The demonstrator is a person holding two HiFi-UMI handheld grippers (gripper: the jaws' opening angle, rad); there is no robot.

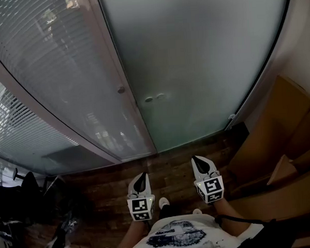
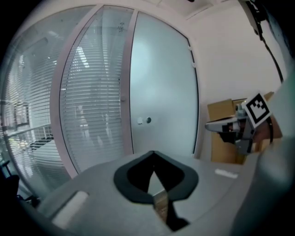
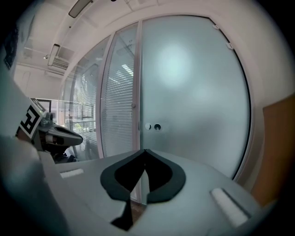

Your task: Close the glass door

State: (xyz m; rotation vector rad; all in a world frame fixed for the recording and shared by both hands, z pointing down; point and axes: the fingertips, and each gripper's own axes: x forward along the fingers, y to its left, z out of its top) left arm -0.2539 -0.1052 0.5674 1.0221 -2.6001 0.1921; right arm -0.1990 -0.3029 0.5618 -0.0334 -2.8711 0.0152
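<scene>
Only right gripper view shows ceiling lamp [image 3: 54,48]; glass door [image 3: 193,101] in all 3.

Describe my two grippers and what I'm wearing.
The left gripper and the right gripper look alike. Each has a pale grey body that tapers to pointed jaws lined with black pads. Each also carries a white cube printed with black square markers. The person wears a white T-shirt with a dark print.
</scene>
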